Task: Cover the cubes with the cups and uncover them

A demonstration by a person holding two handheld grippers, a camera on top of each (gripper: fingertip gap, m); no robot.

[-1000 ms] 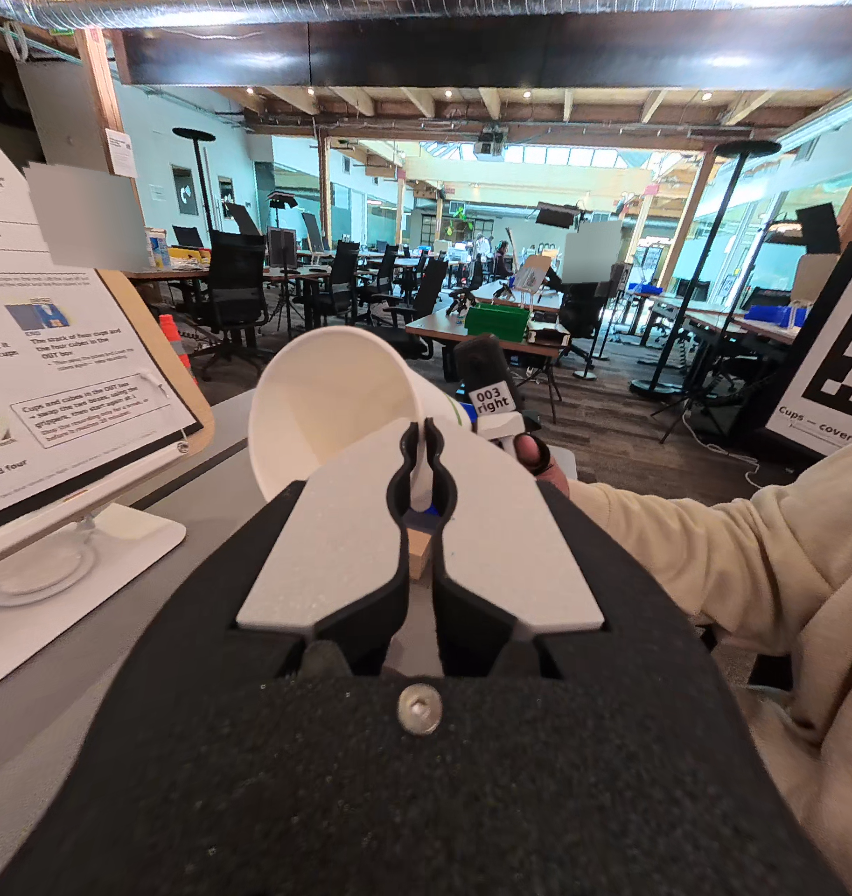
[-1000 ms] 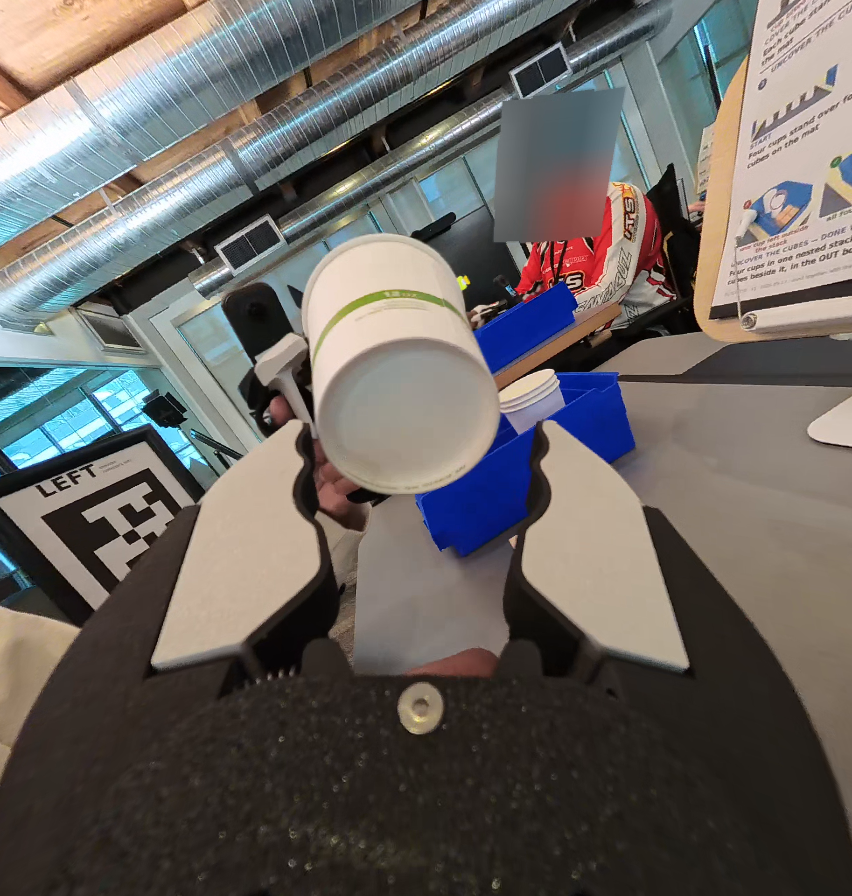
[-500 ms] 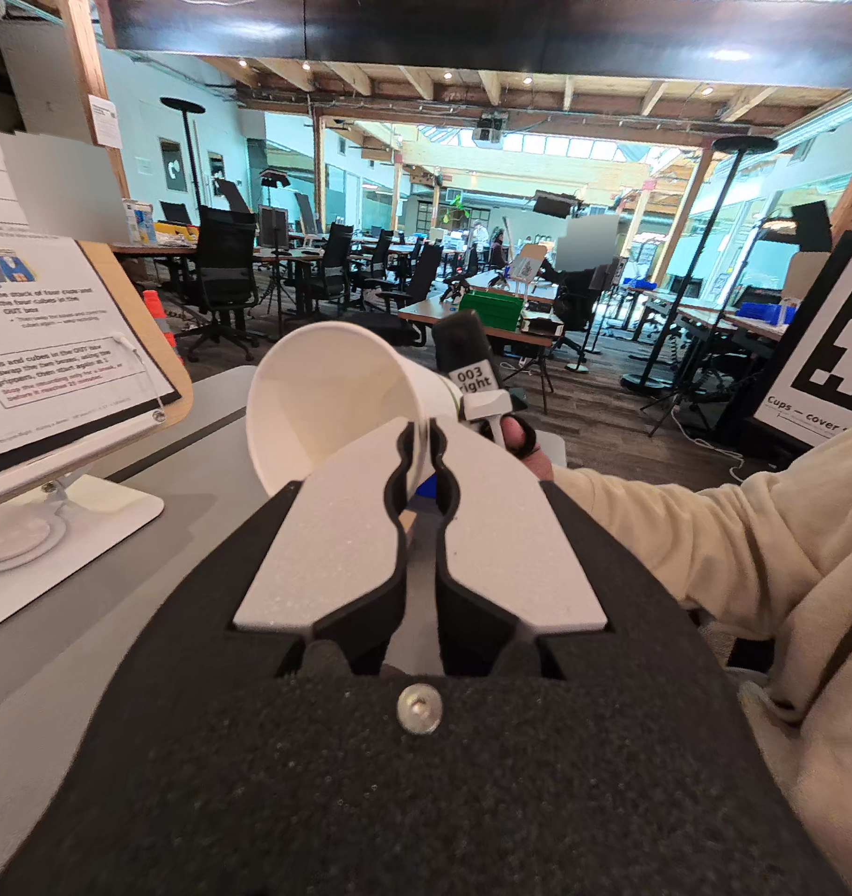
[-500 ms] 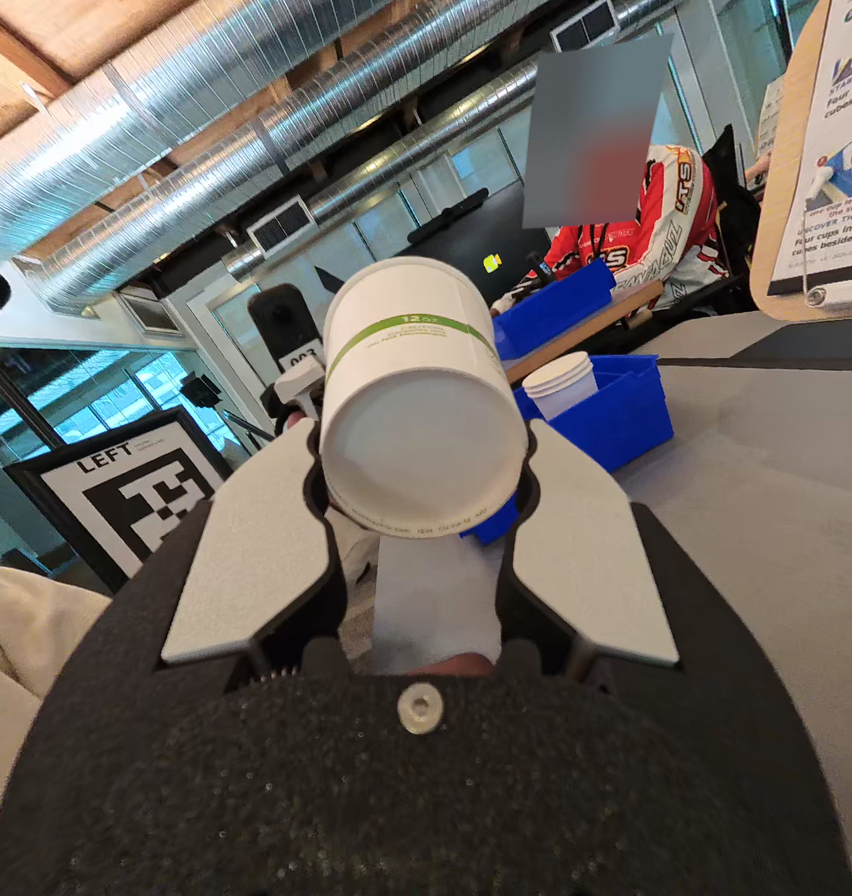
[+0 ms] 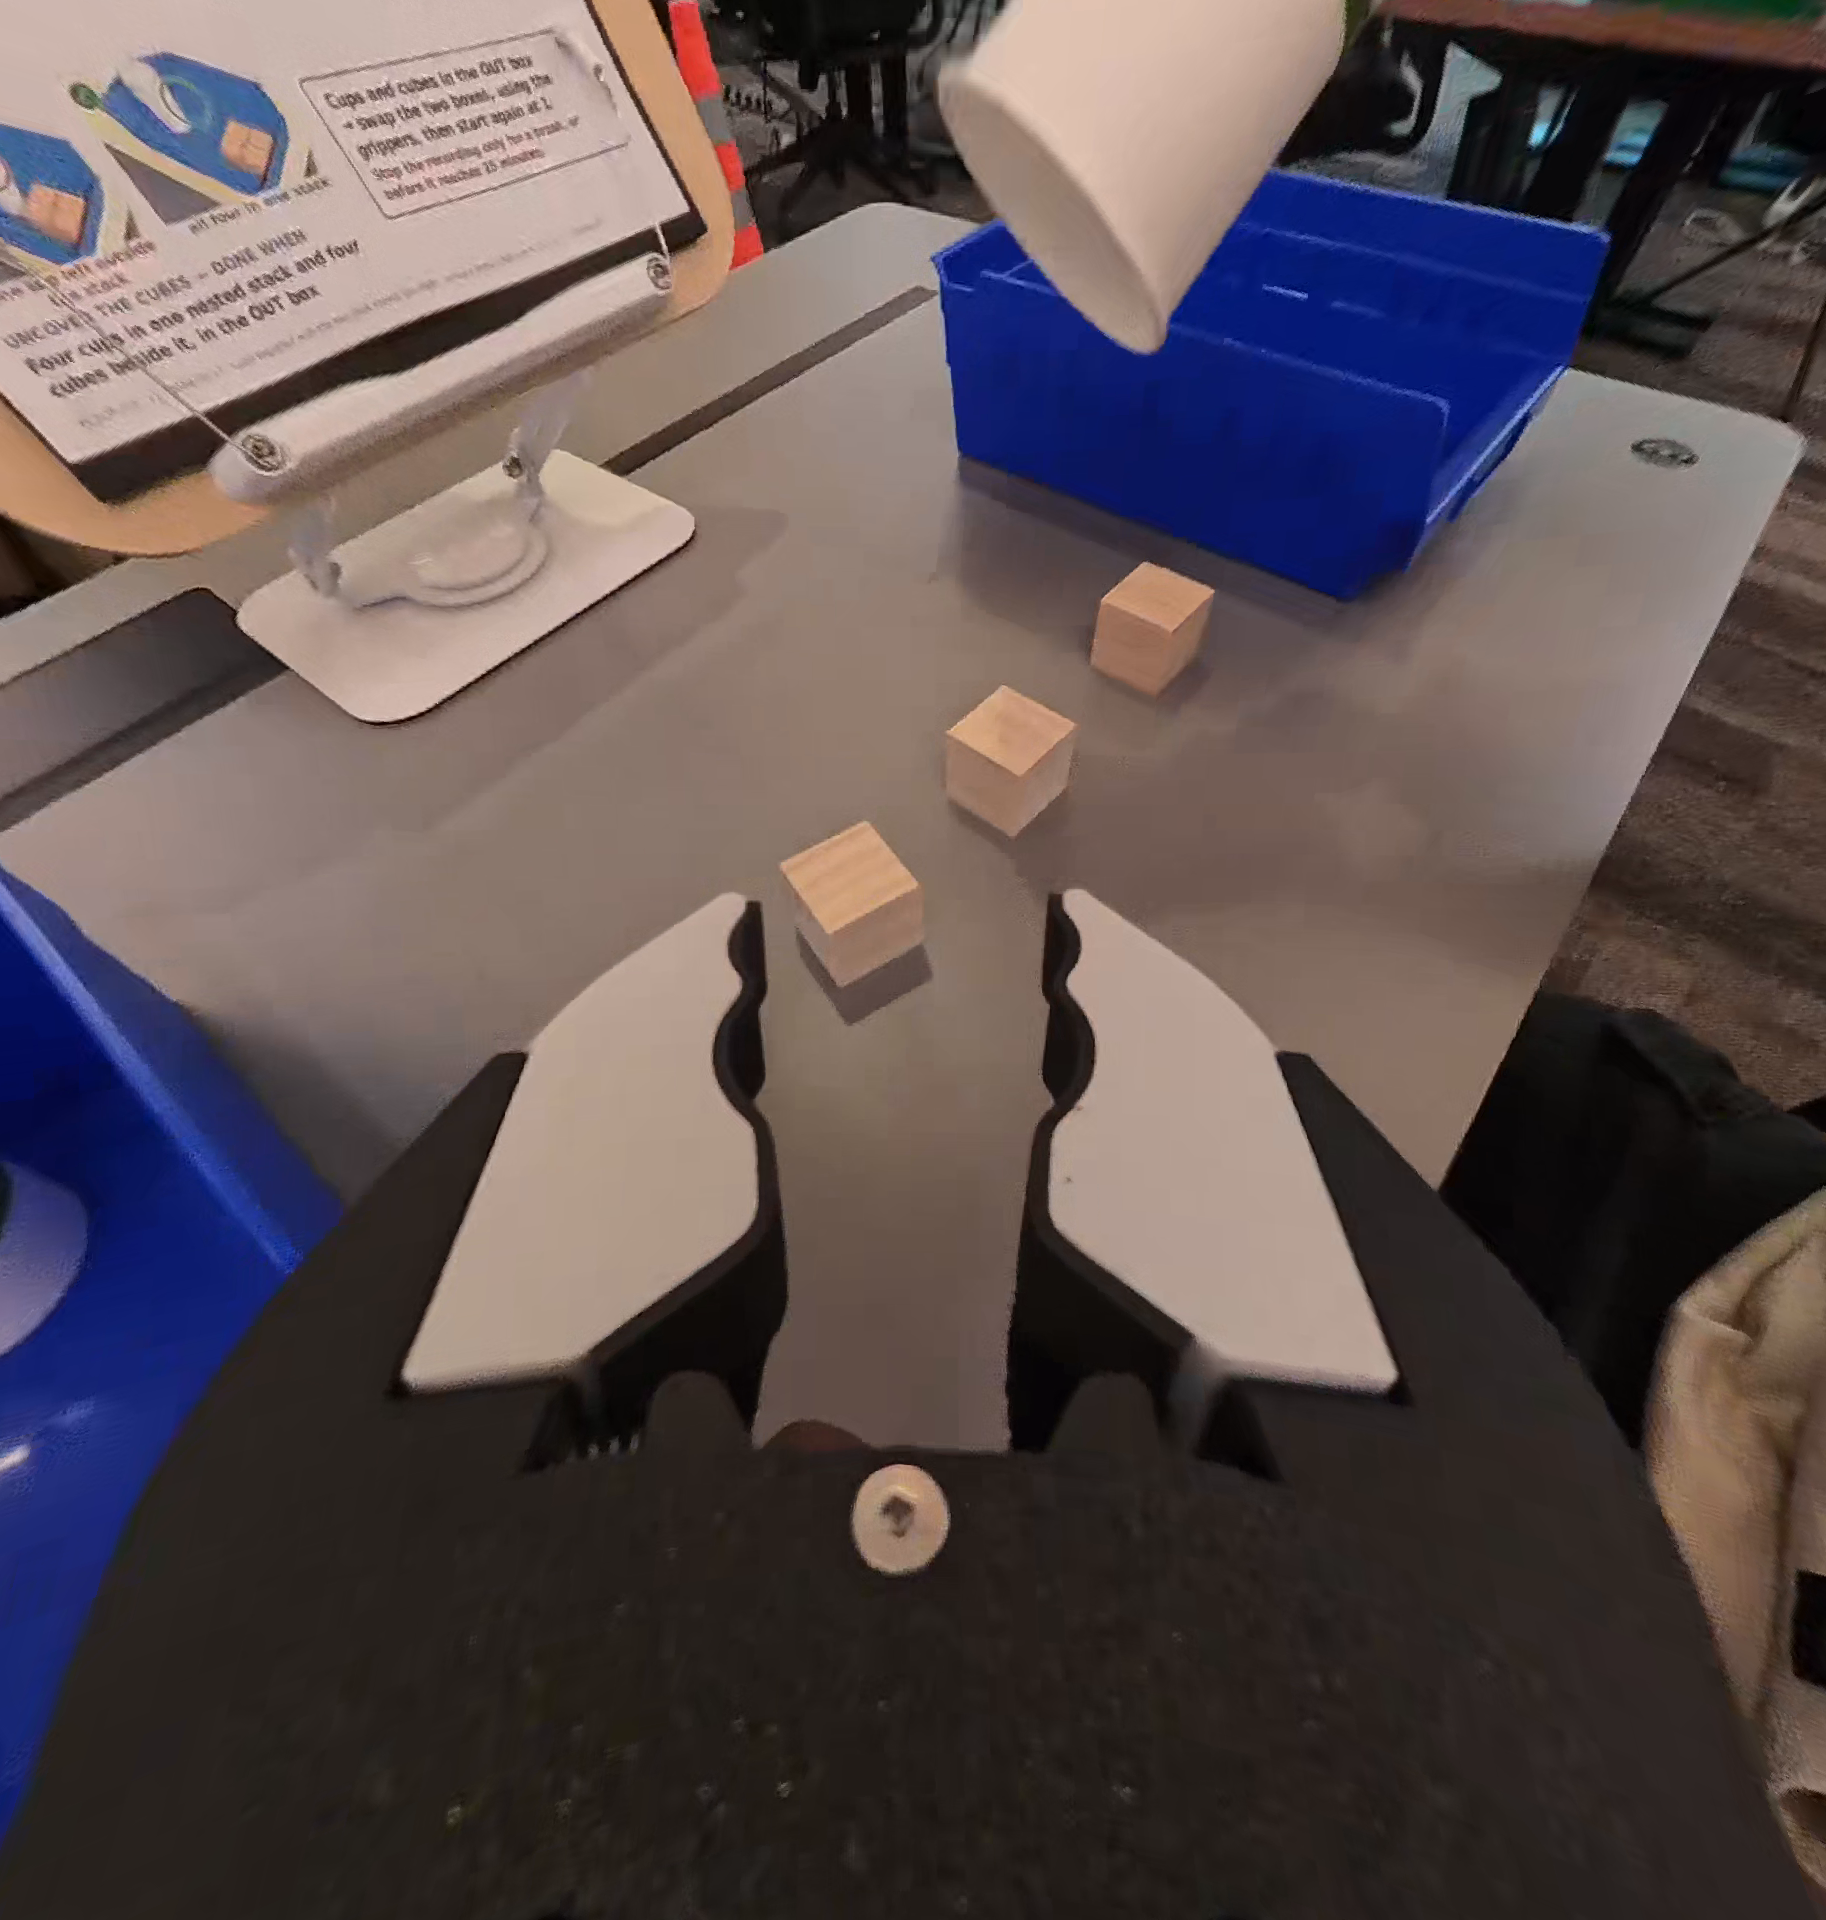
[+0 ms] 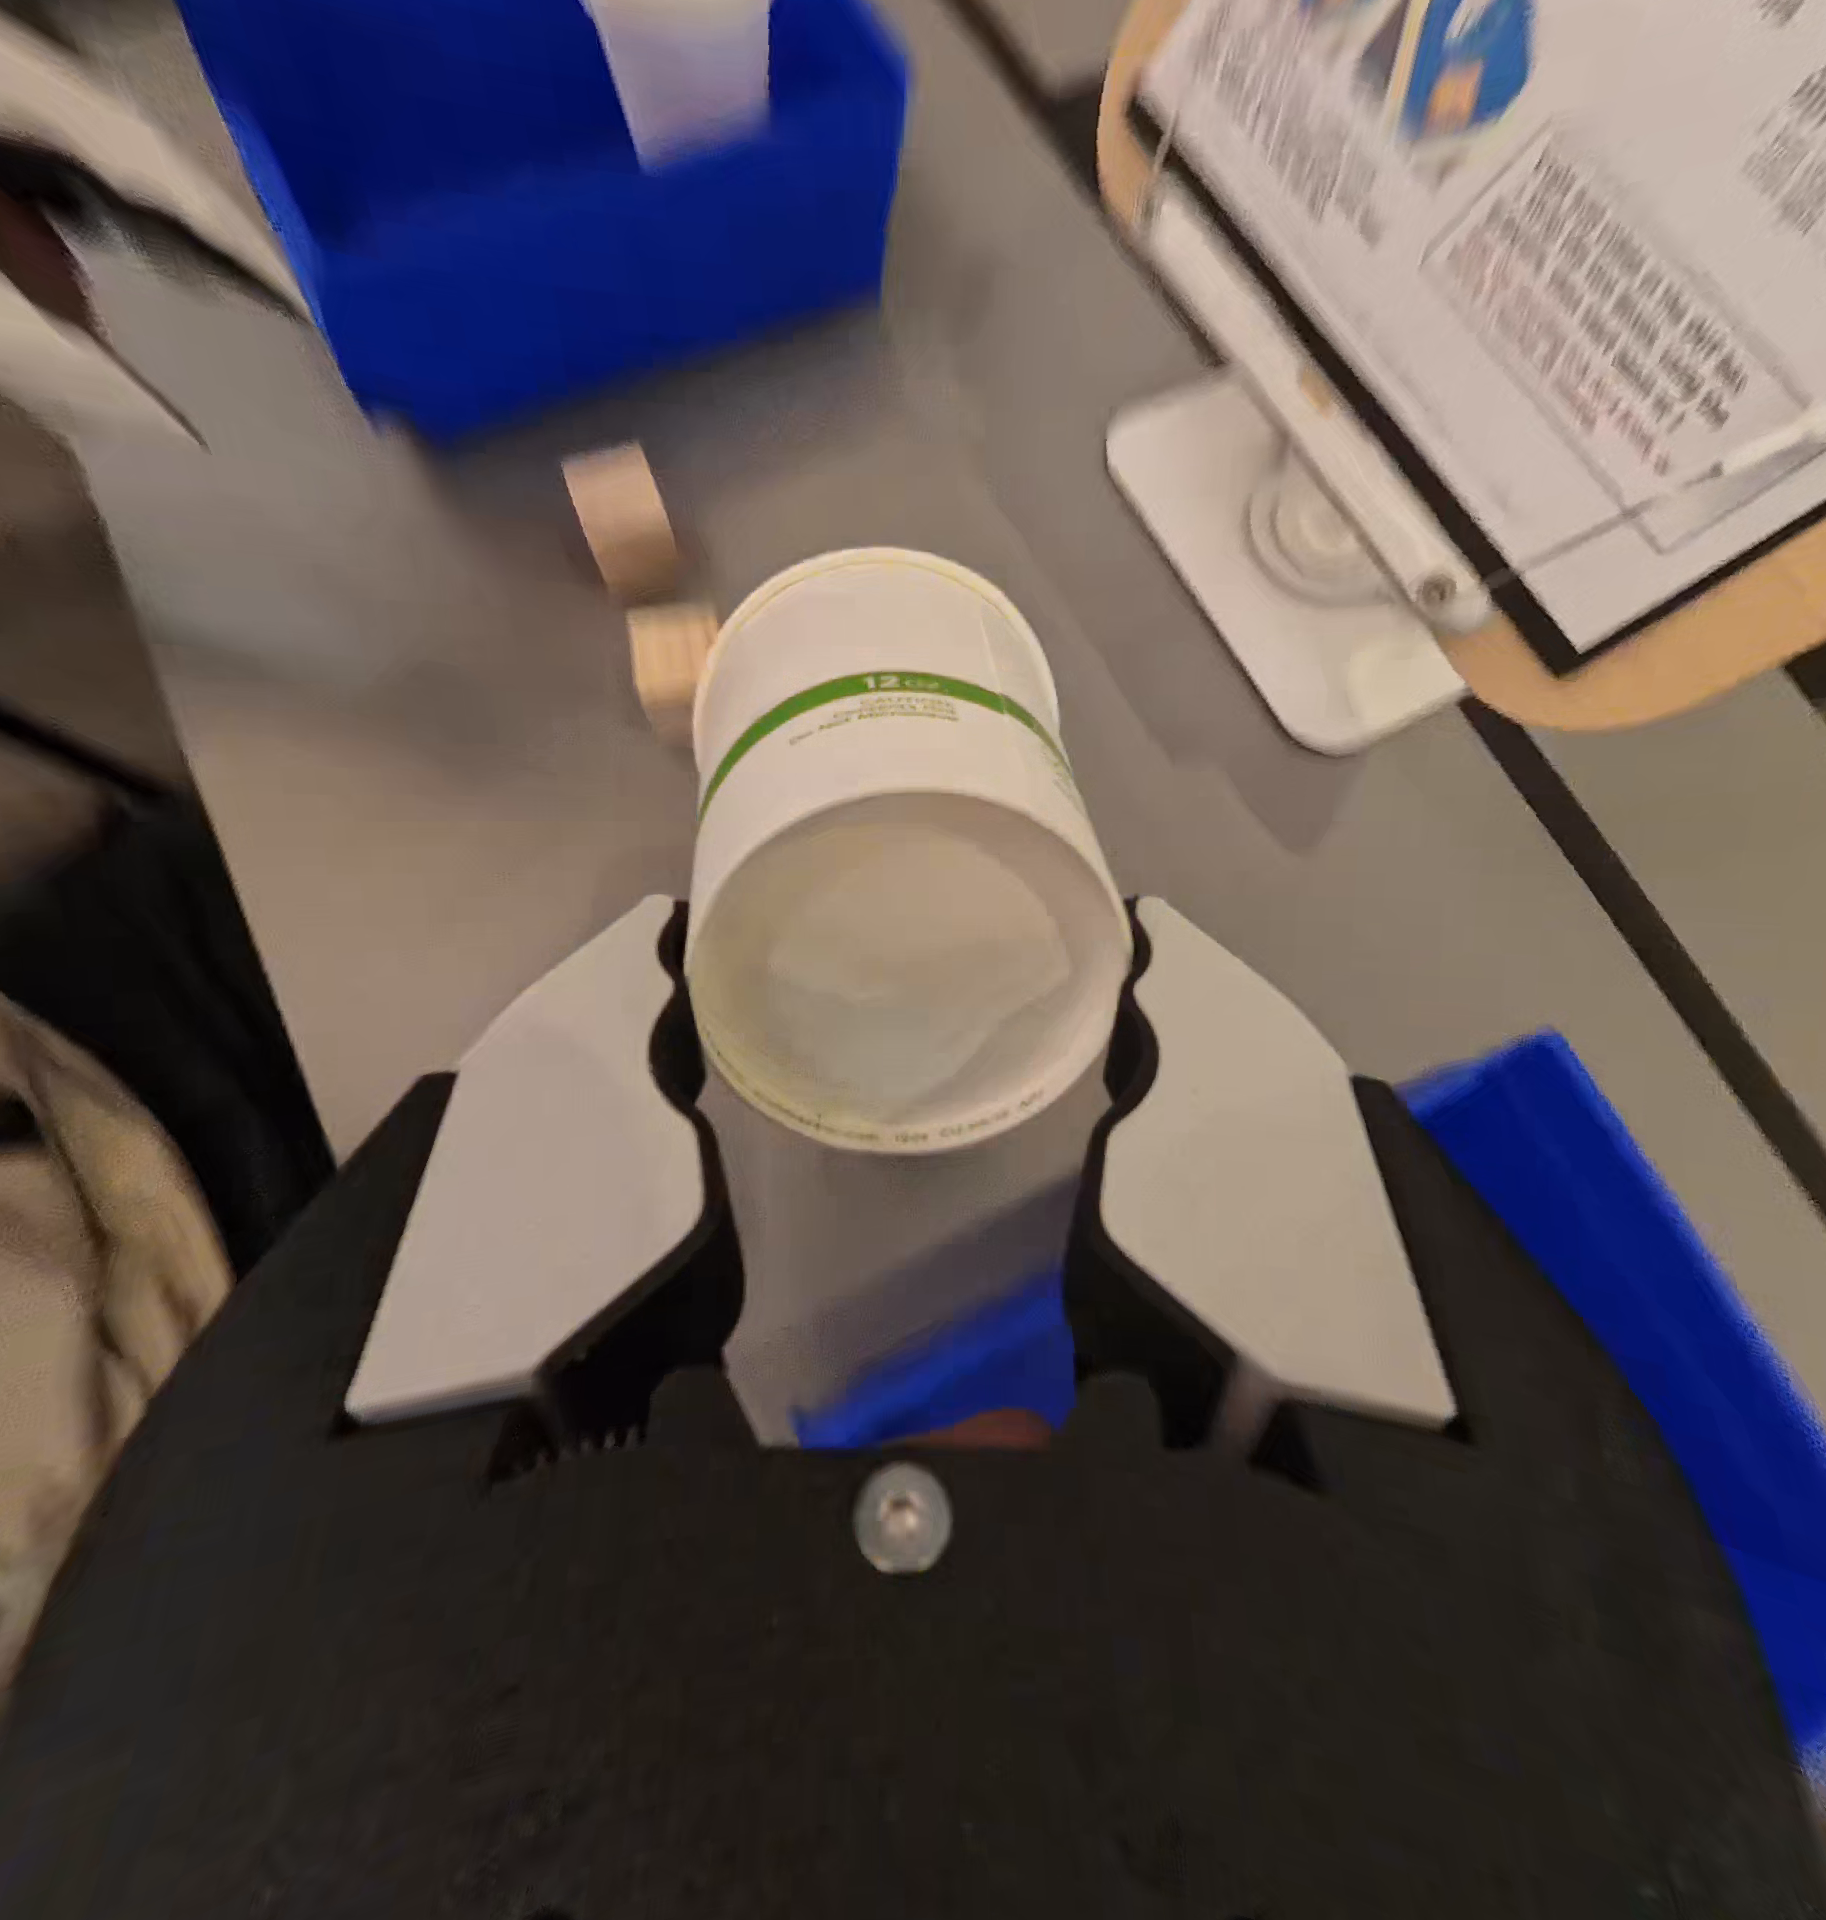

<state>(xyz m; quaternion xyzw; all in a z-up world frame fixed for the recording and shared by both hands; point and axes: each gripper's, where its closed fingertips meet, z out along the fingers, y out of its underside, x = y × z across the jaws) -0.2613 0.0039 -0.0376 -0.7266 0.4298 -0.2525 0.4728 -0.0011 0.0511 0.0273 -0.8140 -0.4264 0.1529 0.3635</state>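
Left fingers point(image 5: 898, 914): I see them spread apart, holding nothing, above the grey counter point(image 5: 576, 831).
Right fingers point(image 6: 904, 914): clamped on the base of a white paper cup with a green band point(image 6: 888, 831), its mouth pointing away from me.
Cubes: three small wooden cubes point(image 5: 853, 901) in a line ahead of my left fingertips.
Bin: a blue plastic bin point(image 5: 1252, 416) beyond the farthest cube.

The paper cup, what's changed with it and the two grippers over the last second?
The left gripper let go of the paper cup and opened; the right gripper closed on its base. Both tipped down toward the table and its three wooden cubes. The cup stayed airborne, off the table.
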